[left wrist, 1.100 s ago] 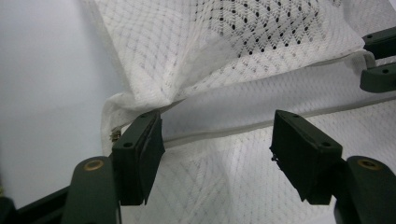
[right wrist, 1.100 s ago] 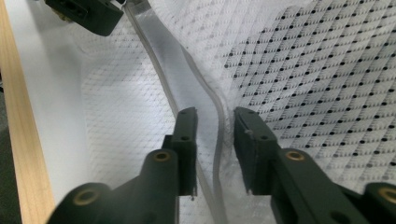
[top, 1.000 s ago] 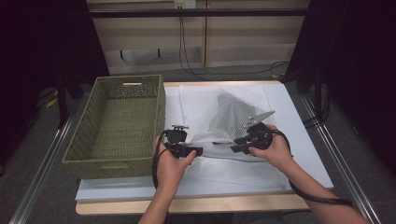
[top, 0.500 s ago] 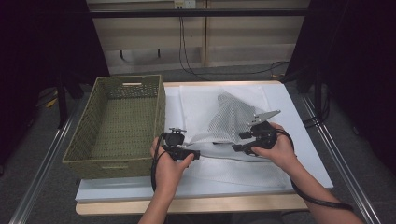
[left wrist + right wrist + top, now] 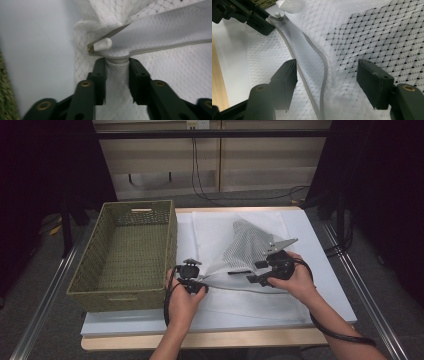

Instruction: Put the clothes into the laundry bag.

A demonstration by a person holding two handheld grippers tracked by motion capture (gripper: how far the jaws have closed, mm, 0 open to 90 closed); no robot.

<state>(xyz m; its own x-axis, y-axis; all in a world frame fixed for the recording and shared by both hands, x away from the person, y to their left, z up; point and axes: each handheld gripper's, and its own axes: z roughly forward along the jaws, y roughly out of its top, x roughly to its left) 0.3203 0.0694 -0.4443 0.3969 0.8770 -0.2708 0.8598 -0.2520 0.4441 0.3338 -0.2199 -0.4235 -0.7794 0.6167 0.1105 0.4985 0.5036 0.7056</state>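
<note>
Pinching a bunched fold of the white mesh laundry bag (image 5: 155, 75) just below its zipper end, the left gripper (image 5: 117, 72) has its two black jaws pressed against the fabric from either side, having just been closing on it; the white zipper pull (image 5: 102, 45) sits immediately above the jaw tips, at the corner where the zipper track meets the bag's edge. Seen from the high view, the left gripper (image 5: 192, 279) lies near the front right corner of the green woven basket (image 5: 125, 252), and the bag (image 5: 240, 245) is spread over the white table (image 5: 320, 270) to the right of the basket, with a dotted grey-looking garment (image 5: 250, 242) inside it rising to a peak toward the far side. The right gripper (image 5: 257, 277), held in the person's right hand (image 5: 295, 280), rests over the bag's front part, well apart from the left one. In the right gripper view its jaws (image 5: 327, 85) stand wide, having just been opening, with the parted zipper tracks (image 5: 322, 65) and the mesh lying between them but neither pad touching anything. The same view shows the dotted garment (image 5: 387, 37) under the mesh at the upper right and the left gripper (image 5: 249, 17) at the upper left, beside the zipper pull (image 5: 277, 15). Whether the zipper is open along its whole length is hard to say, since the bag folds over itself.
</note>
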